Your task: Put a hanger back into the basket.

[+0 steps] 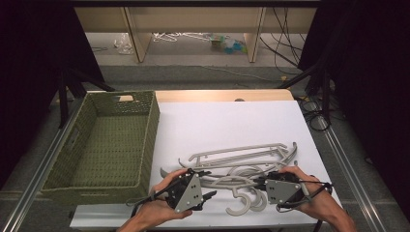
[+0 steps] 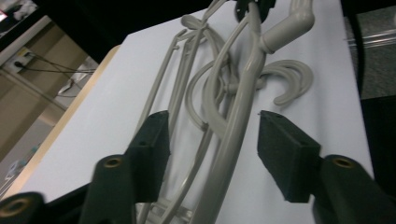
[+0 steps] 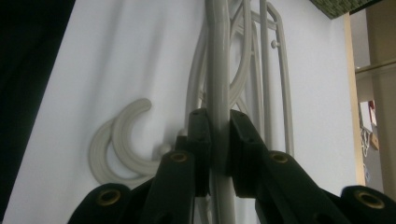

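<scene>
Several grey plastic hangers [image 1: 241,159] lie tangled on the white table top near its front edge. My right gripper [image 1: 257,182] comes in from the right and is shut on the bar of one hanger [image 3: 217,56], pads [image 3: 200,140] clamped on both sides of it. My left gripper [image 1: 211,184] faces it from the left. The same hanger's arm [image 2: 243,107] runs between the left gripper's [image 2: 212,135] jaws, with a gap to each pad [image 2: 285,149], so they stand open around it. Two curved hooks [image 2: 292,77] rest flat on the sheet beside the bar.
A green woven basket [image 1: 150,140] stands at the table's left, its floor bare. The white sheet [image 1: 217,121] stretches bare behind the hangers. Black stands and cables flank the table; shelving with clutter lies on the floor beyond.
</scene>
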Tool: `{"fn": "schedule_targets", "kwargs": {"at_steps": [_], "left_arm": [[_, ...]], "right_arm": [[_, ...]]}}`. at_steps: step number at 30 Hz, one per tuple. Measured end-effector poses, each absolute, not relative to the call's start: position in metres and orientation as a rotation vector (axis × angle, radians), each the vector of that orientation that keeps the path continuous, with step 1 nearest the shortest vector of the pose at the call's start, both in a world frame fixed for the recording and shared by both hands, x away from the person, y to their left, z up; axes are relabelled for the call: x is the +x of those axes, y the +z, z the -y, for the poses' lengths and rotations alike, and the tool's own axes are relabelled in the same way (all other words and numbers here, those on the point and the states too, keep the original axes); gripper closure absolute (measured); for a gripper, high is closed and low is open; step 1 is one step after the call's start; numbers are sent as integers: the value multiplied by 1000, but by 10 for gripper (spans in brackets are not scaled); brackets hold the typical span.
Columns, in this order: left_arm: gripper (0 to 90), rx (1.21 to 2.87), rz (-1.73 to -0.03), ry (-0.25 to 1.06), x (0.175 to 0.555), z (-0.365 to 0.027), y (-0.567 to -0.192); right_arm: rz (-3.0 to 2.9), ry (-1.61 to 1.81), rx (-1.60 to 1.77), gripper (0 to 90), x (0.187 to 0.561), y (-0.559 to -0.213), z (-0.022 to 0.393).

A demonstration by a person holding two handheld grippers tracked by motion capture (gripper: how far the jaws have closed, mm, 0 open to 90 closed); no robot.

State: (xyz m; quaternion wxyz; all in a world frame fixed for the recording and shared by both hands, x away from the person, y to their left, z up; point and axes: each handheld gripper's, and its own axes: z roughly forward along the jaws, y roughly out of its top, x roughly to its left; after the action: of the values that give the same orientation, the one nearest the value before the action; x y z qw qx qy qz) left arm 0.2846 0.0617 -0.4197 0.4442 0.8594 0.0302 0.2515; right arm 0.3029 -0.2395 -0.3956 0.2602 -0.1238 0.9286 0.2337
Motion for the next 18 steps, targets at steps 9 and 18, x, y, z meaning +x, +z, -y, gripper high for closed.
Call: {"fn": "schedule_targets", "kwargs": {"at_steps": [9,18], "left_arm": [[547,2223,19,624,284,-59,-423],[654,2298,85,655,284,-49,-427]], "right_arm": [[-2523,647,-376,804,301,-397,230],[-2546,654,-374,804,298,-399,223]]}}
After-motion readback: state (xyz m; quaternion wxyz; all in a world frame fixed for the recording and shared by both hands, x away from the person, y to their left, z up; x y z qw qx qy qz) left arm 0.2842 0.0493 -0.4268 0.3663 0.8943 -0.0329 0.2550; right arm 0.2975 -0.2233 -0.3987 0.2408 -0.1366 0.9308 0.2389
